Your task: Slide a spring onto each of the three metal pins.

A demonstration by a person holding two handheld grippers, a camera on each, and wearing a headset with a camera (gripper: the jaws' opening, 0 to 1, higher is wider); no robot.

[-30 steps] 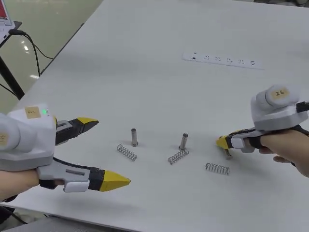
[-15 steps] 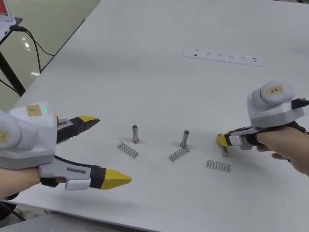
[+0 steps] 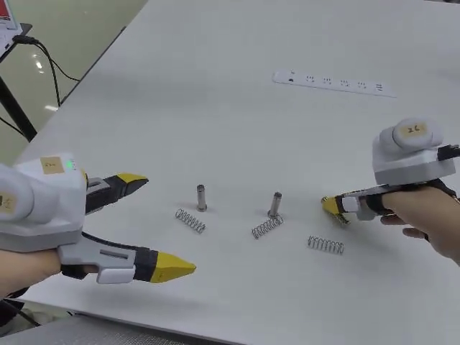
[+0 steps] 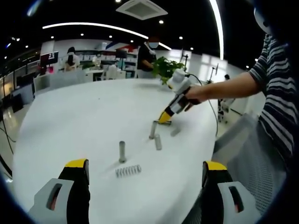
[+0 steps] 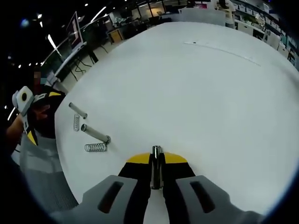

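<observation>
the right gripper (image 3: 333,207), its sticker (image 3: 412,130) perhaps reading 24, is clenched on a metal pin (image 5: 156,169). the left gripper (image 3: 157,223) hangs released by the surface (image 3: 215,108) edge.

1. Table (image 3: 215,86) and power strip (image 3: 333,84): plain white.
2. Springs (image 3: 190,220) on the person's side of the power strip: silvery, like the pin (image 5: 156,168).
3. Left gripper (image 3: 158,223) and right gripper (image 3: 332,207): yellow tips, black jaws (pale grey-white bodies, I'd say).
4. Sleeve (image 4: 275,60): dark-and-white stripes.
</observation>
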